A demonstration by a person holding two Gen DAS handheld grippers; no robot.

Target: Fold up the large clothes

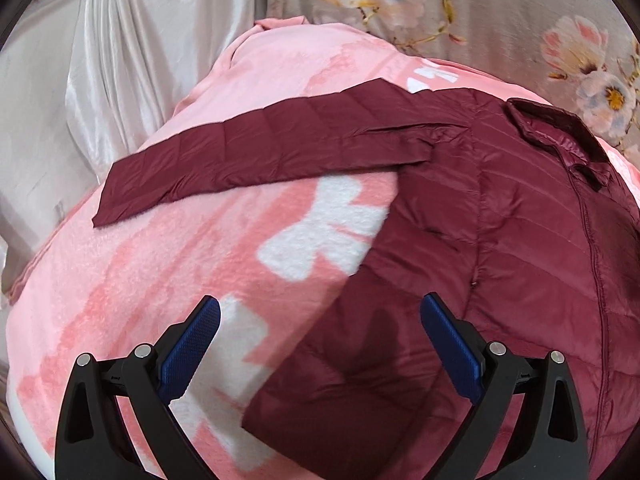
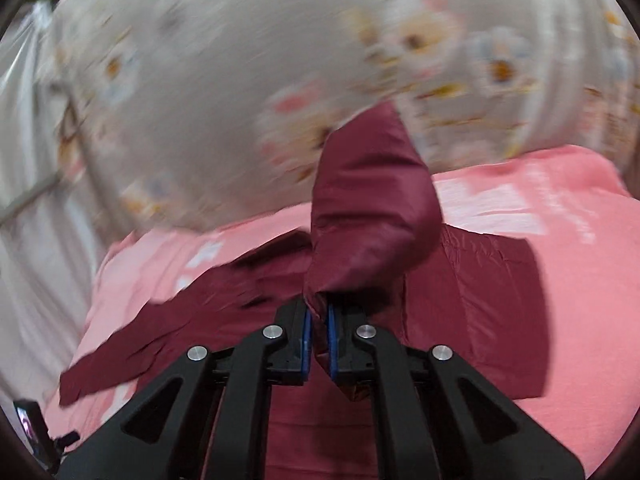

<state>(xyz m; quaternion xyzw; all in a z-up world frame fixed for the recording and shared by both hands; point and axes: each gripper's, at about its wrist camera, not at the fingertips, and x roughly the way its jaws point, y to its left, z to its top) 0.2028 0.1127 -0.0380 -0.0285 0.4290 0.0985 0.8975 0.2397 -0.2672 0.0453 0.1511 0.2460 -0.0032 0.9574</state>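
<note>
- Tongs first: the left tongs [image 1: 320, 320] hang spread wide and empty, low over the side edge of the maroon puffer jacket [image 1: 500, 260], one blue pad above the pink blanket [image 1: 180, 280], the other above the quilted body.
- The right tongs [image 2: 318, 316] are pressed together, pinching a sleeve [image 2: 368, 208] of the jacket, which stands up from the pads in a puffed fold; that view is smeared with motion.
- The jacket lies flat on the blanket on the bed, its collar [image 1: 560, 128] at the far end and its hem toward the tongs.
- Its other sleeve [image 1: 260, 160] stretches straight out on the left, its long axis running across the bed, cuff well apart from the body.
- My guess is the lifted sleeve goes across the chest next; the outstretched one lies ahead and left of the left tongs, the nearer pair.
- Beyond sit a floral quilt [image 1: 460, 12] and a pale satin sheet [image 1: 140, 40].
</note>
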